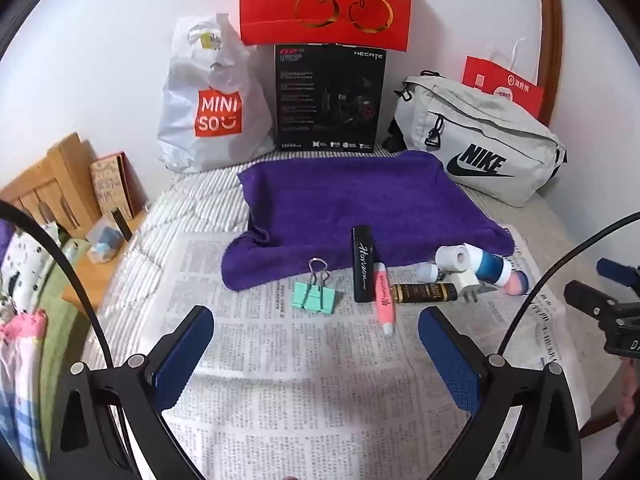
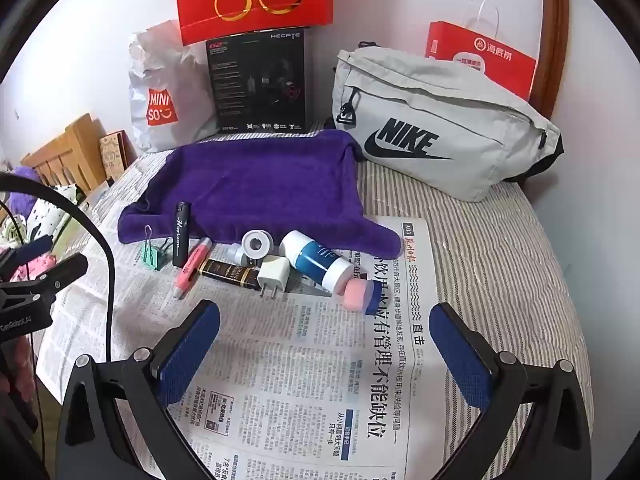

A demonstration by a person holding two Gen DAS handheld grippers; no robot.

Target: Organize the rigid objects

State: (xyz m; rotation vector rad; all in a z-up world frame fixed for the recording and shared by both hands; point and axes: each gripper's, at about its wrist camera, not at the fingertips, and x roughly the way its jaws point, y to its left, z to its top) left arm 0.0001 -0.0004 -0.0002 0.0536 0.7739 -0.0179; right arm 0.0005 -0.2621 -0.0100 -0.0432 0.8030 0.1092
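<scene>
Small objects lie in a row on newspaper (image 1: 304,392) in front of a purple towel (image 1: 352,200): a mint binder clip (image 1: 315,296), a black "Horizon" tube (image 1: 363,264), a pink pen (image 1: 385,302), a dark gold-lettered tube (image 1: 424,293), a white charger plug (image 2: 270,274), a white tape roll (image 2: 257,245), a blue-and-white bottle (image 2: 318,260) and a pink sponge (image 2: 356,295). My left gripper (image 1: 316,344) is open and empty, just short of the clip and pen. My right gripper (image 2: 325,340) is open and empty, just short of the plug and sponge.
Behind the towel stand a white Miniso bag (image 1: 208,108), a black Hecate box (image 1: 329,100), a red cherry bag (image 1: 326,0), a grey Nike bag (image 2: 436,128) and a red paper bag (image 2: 480,56). A wooden headboard (image 1: 48,188) is at left.
</scene>
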